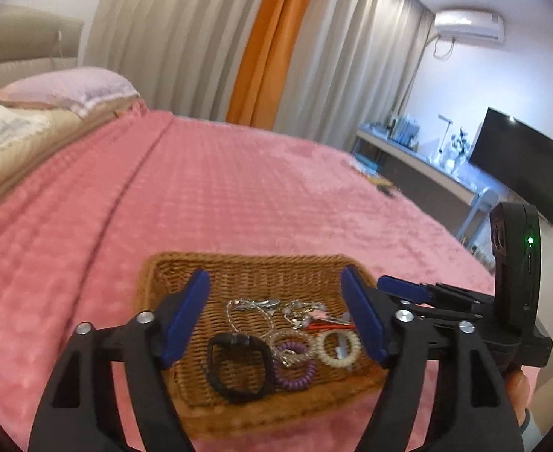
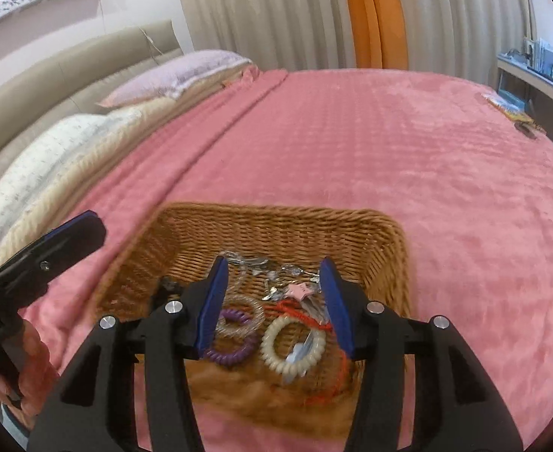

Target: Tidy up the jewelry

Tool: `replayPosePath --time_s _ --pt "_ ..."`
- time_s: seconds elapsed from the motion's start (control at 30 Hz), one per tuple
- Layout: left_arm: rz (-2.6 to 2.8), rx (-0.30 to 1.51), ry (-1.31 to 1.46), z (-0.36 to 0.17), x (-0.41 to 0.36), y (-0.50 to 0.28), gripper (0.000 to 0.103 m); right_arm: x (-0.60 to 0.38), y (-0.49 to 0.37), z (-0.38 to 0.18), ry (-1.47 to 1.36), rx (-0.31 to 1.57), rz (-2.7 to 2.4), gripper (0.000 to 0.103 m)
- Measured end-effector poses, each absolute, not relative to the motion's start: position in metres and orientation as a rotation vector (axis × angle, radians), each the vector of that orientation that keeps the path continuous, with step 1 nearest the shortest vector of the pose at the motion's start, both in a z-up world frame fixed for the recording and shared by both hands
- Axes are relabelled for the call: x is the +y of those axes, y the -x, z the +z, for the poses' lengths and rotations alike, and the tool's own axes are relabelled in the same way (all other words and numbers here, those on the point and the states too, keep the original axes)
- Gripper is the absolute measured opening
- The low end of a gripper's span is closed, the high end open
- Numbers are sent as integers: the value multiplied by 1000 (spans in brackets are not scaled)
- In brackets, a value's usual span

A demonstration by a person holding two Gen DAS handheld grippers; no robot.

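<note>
Both grippers hover over the basket [image 1: 355,263] at lower centre, left gripper [image 1: 276,316] wide, right gripper [image 2: 272,301] half-open, nothing gripped. Jewelry [image 1: 272,335] crowds the basket's near half; open blanket [image 1: 238,188] all around its rim.

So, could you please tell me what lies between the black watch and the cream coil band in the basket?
The purple coil band and a clear one, seen from the left wrist.

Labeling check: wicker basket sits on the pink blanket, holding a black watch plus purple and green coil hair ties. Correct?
One slip: no green coil hair tie. The one beside the purple coil hair tie is cream, as the left wrist view shows. The wicker basket does sit on the pink blanket and holds the black watch.
</note>
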State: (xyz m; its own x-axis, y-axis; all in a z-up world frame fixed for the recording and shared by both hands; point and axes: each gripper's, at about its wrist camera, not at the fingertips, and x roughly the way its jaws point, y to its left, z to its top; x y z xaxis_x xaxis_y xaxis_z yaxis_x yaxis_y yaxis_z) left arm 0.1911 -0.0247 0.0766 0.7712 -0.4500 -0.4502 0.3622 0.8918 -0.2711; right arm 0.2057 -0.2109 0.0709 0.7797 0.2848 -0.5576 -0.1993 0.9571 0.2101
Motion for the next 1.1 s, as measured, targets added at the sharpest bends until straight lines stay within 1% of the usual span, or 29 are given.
replayPosePath --time_s 0.1,0.13,0.2,0.3,0.37,0.43,0.5,0.57,0.73,0.87,1.1 --pt "-433 487 171 95 -20 -157 76 -209 -175 87 -127 580 263 47" --pt "-432 477 168 100 -20 -149 79 -208 -160 93 -120 561 261 48" --pt "-428 442 157 111 -19 -124 83 -208 -138 101 -112 534 260 55" --pt "-419 400 132 121 -20 -93 87 -210 -104 109 -112 489 258 63" --pt "-407 374 115 124 -22 -74 92 -211 -83 110 -110 460 251 66" --pt "-395 356 102 122 -22 -56 94 -213 -63 106 -107 436 235 70" --pt "-401 351 112 113 -20 -40 95 -216 -47 98 -94 415 214 77" --pt "-380 359 114 100 -18 -31 95 -220 -31 84 -85 384 169 80" --pt "-239 341 75 59 -18 -18 95 -233 -14 47 -99 348 90 80" --pt "-161 299 84 34 -15 -18 95 -234 -16 31 -84 328 68 80" --pt "-90 290 55 16 -17 -26 95 -226 -26 13 -79 345 73 80"
